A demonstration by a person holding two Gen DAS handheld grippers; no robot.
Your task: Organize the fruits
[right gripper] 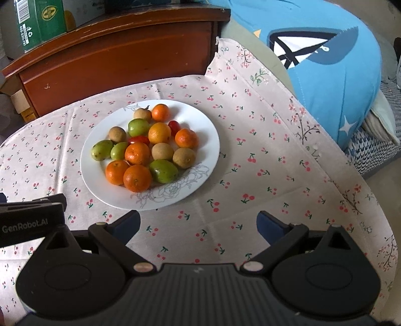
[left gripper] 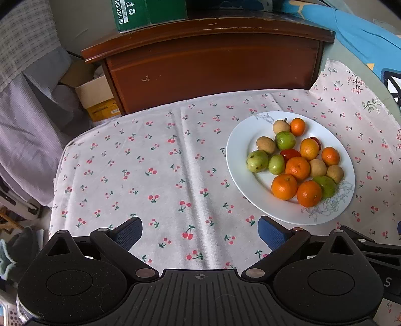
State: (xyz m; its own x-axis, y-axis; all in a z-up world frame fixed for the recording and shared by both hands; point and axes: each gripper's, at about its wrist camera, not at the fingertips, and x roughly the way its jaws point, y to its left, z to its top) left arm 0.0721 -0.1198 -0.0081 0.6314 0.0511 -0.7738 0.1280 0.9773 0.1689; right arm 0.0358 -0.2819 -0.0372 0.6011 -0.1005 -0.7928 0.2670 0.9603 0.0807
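A white plate [left gripper: 238, 150] with a grey flower print sits on a cherry-print tablecloth [left gripper: 150, 175]. It also shows in the right wrist view [right gripper: 200, 125]. It holds several oranges [left gripper: 284, 186], green fruits [left gripper: 257, 161], brown round fruits [left gripper: 266, 144] and red cherry tomatoes [left gripper: 290, 153], mixed together. My left gripper [left gripper: 200, 233] is open and empty, hovering over the cloth left of and nearer than the plate. My right gripper [right gripper: 198, 223] is open and empty, just in front of the plate's near rim.
A brown wooden cabinet [left gripper: 213, 67] stands behind the table with a green box [left gripper: 147, 12] on top. A blue cushion [right gripper: 325, 57] lies at the right. Cardboard boxes [left gripper: 97, 97] and hanging cloth [left gripper: 27, 112] are at the left. The left gripper's body [right gripper: 27, 220] shows in the right wrist view.
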